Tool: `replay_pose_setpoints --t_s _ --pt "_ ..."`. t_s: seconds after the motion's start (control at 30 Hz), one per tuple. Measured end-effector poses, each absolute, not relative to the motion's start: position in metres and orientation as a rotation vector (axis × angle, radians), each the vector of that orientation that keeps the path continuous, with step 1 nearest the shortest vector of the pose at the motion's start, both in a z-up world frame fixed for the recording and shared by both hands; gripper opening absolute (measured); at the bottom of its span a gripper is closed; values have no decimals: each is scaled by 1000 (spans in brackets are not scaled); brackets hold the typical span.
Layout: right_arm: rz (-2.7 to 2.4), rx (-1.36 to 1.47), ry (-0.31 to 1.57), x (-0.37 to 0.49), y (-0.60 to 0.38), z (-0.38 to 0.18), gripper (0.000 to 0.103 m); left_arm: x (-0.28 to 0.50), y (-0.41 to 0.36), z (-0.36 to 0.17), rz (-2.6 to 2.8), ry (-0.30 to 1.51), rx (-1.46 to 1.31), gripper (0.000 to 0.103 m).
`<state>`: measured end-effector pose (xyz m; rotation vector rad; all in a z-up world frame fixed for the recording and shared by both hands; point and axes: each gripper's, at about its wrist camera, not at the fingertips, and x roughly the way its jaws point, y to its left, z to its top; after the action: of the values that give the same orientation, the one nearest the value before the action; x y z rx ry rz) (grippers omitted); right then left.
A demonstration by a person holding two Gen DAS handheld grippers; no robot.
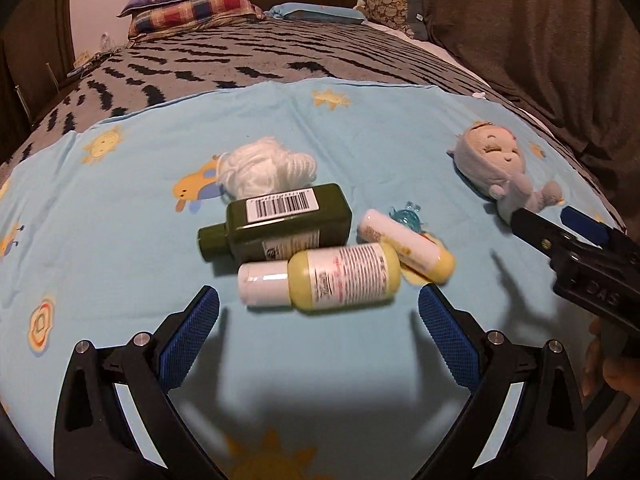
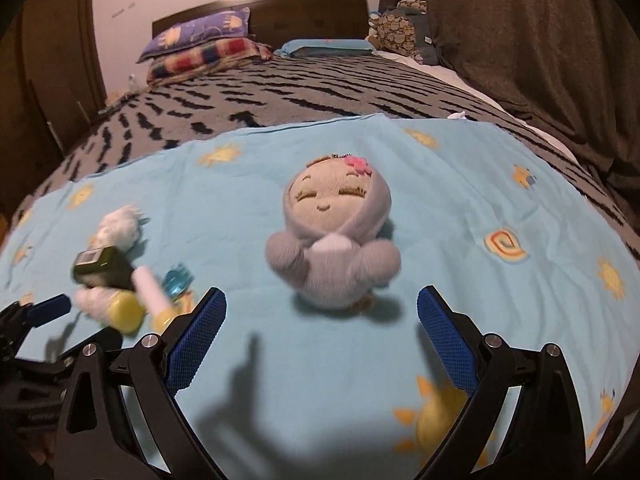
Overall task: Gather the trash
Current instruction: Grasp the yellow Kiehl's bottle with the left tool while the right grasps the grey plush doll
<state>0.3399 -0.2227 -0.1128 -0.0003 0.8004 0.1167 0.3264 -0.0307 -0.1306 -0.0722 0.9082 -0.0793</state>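
Dark green rectangular plastic bottle (image 1: 276, 222): yellow white-capped bottle (image 1: 320, 278) touching its near side; left gripper (image 1: 318, 320) nearer still, spread, empty; right gripper (image 2: 322, 320) likewise spread, empty.

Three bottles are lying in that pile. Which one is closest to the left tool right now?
The yellow bottle with the white cap. It lies at the front of the pile, just ahead of the open left tool; the dark green bottle and the slim white-and-yellow bottle lie behind it.

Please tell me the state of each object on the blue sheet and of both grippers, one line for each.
Green bottle: lying flat, capped.
Yellow bottle: lying flat, white cap on.
White tube: lying flat.
White wad: crumpled.
Plush doll: upright, free.
Left gripper: open, empty.
Right gripper: open, empty.
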Motion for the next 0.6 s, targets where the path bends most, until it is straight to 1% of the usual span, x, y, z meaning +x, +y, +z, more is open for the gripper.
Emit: replay_pose_setpoints --t_s 0.03,0.1,0.17,0.23,0.27,0.3,0.37,0.47,0.6 --pt "118 6 809 345 -223 -115 97 330 -31 -133 -79 913 -75 94" --pt "120 20 819 354 -222 -118 96 336 -30 -136 -74 916 -83 90" --pt "123 19 815 357 -220 -119 95 341 -28 -138 -84 922 -94 81" --pt "127 23 820 363 -220 -120 90 346 -28 -139 -94 925 -101 81" --pt "129 30 826 367 -221 -121 84 347 -28 -139 -95 924 -98 81" --pt "125 35 832 369 -222 -123 75 348 -29 -138 -96 923 -94 81" --pt "122 55 847 374 -225 -127 62 349 -29 -138 -100 922 -87 80" --pt "134 86 822 367 -230 -126 58 343 -28 -135 -106 914 -78 80" --pt "137 83 786 345 -232 -116 57 322 -27 -126 -109 891 -52 80"
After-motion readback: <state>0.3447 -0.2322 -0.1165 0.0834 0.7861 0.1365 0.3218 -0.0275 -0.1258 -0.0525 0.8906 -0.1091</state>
